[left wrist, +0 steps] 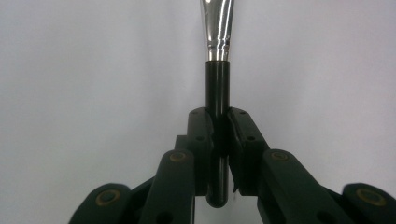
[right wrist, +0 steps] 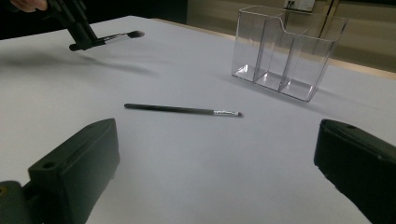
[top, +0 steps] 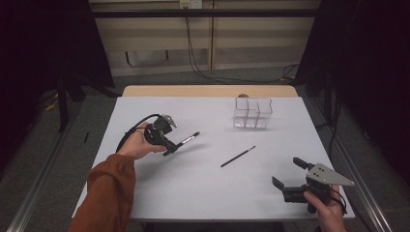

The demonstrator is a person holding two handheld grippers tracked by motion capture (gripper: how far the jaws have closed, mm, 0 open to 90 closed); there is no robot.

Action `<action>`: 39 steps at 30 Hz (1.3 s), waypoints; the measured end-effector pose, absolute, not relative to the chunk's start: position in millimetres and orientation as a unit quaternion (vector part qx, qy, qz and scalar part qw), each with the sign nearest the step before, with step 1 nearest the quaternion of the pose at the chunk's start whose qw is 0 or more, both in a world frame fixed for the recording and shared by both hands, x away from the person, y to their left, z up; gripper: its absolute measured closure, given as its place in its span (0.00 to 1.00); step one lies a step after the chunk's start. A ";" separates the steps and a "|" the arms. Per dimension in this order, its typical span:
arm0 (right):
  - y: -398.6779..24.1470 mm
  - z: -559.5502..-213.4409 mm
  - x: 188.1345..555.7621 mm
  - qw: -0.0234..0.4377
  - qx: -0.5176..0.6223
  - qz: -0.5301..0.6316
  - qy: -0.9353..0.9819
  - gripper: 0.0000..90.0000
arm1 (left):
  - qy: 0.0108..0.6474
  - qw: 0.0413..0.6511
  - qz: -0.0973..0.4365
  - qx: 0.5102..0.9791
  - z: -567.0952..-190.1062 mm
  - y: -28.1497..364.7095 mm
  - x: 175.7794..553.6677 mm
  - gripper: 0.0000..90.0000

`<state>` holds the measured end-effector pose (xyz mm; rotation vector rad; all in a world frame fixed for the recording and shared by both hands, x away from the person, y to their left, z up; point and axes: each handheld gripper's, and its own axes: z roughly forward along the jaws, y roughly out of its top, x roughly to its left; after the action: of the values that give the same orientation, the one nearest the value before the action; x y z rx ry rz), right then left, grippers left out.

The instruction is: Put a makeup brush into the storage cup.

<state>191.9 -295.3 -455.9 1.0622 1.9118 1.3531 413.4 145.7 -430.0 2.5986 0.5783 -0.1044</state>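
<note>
My left gripper [top: 170,146] is shut on the black handle of a makeup brush [top: 187,140] and holds it a little above the white table, left of centre. In the left gripper view the pads clamp the brush [left wrist: 218,93] just below its silver ferrule. The same gripper [right wrist: 79,37] and brush [right wrist: 114,36] appear at the top left of the right gripper view. A thin black brush [top: 238,156] lies flat on the table mid-right, also seen as the thin brush [right wrist: 182,110]. My right gripper [top: 289,173] stands open near the front right corner, nothing between its fingers [right wrist: 74,172].
A clear plastic organiser [top: 253,113] with several compartments stands at the back right of the white table [top: 203,183]; it shows as the organiser [right wrist: 289,51] in the right gripper view. A wooden edge [top: 208,90] runs along the table's far side. Dark floor and cables lie beyond.
</note>
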 end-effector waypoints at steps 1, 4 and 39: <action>-295.3 -455.9 191.9 0.281 0.396 0.505 0.713 0.00 | 0.222 0.245 -0.039 0.943 -430.5 146.6 411.9 0.89; -295.1 -456.0 192.1 0.281 0.396 0.505 0.714 0.00 | 0.226 0.254 -0.041 0.940 -431.3 149.1 410.8 0.89; -294.3 -456.0 191.8 0.280 0.396 0.504 0.714 0.00 | 0.255 0.501 0.055 0.825 -436.9 158.6 368.4 0.89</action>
<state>191.8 -294.3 -456.0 1.0615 1.9148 1.3523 368.4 158.6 -436.9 1.9956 0.6176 0.1333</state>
